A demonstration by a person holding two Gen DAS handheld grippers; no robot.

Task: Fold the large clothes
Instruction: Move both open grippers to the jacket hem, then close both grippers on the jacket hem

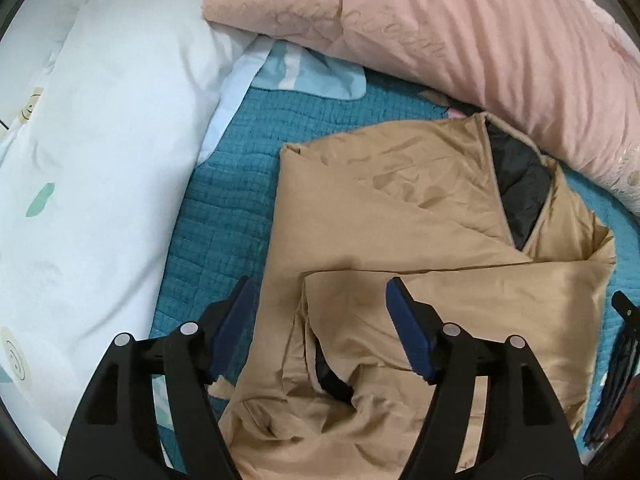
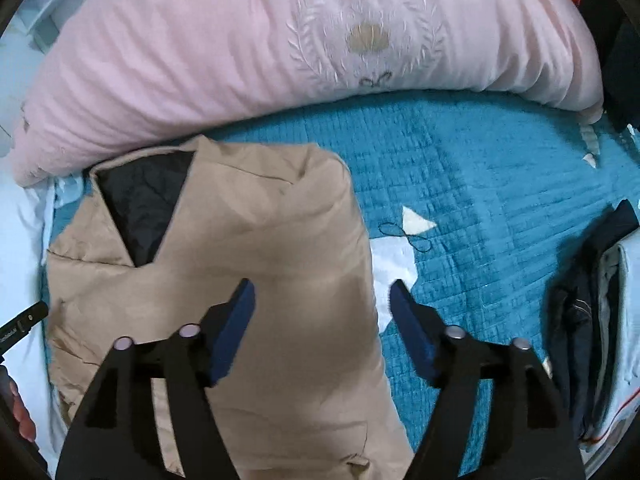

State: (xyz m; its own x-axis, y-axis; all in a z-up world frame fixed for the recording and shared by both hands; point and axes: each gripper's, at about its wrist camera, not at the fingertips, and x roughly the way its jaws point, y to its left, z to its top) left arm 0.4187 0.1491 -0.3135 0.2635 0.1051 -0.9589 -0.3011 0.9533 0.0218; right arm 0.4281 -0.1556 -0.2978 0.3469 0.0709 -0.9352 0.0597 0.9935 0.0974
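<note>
A tan jacket with a dark lining lies partly folded on the teal quilted bedspread. A sleeve is folded across its lower part. My left gripper is open and empty, held above the jacket's left edge. In the right wrist view the same jacket lies at the left, its dark lining showing at the collar. My right gripper is open and empty above the jacket's right edge.
A white pillow lies to the left and a pink duvet is bunched along the back. Folded dark and light clothes are stacked at the right. White paper scraps and a thin black loop lie on the bedspread.
</note>
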